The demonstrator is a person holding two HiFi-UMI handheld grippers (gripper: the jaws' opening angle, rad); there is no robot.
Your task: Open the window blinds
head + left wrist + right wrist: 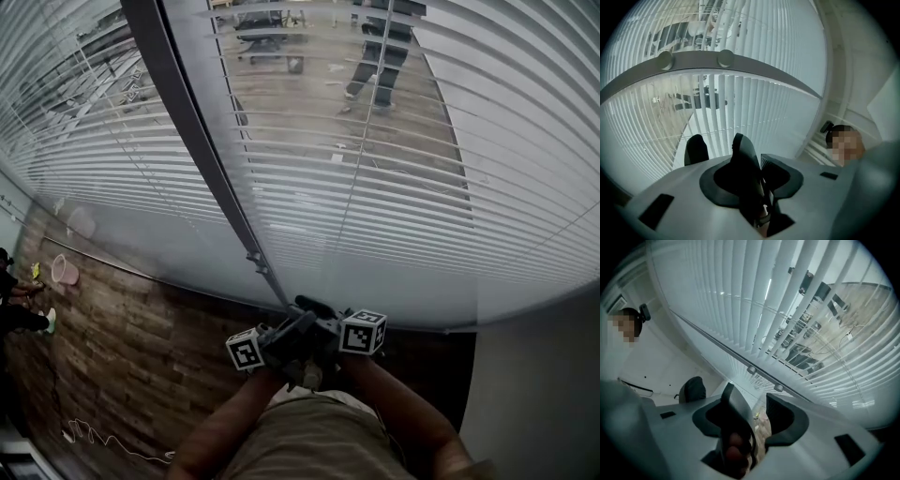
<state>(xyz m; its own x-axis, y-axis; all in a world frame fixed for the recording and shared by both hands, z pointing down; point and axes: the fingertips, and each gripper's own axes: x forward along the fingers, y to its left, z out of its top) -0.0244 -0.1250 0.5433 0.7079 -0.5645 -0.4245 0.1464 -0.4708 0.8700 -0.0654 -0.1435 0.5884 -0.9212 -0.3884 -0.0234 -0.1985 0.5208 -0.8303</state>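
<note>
At the far left a pink cup (64, 270) stands on the wood floor (141, 356), and a thin cable (103, 437) lies nearer the person. Above them the blinds (441, 178) hang lowered over a glass wall, split by a dark post (187, 122) that slants down to the floor. Left of the post the slats lie close and let little through. Right of it, near the top, they are tilted enough to show a room beyond, with someone's legs (375, 66). A thin string (361, 159) runs down across those slats. I cannot tell whether it is a pull cord or only part of the ladder, and no wand shows.

Low in the middle, close to the person's body and well apart from the blinds, the two grippers sit side by side. The left gripper (717, 150) has its fingers (696, 149) spread, with only slats showing through the gap and nothing between them. The right gripper (710, 392) is the same, fingers spread and bare, aimed at the post and slats.

As no control is in hand, I judge the work to be at the reach. The next move calls for finding the tilt or lift control, probably at an edge of the blinds. One gripper then has to come to it and pinch it squarely before pulling or twisting, since a thin cord could slip from wide fingers.
</note>
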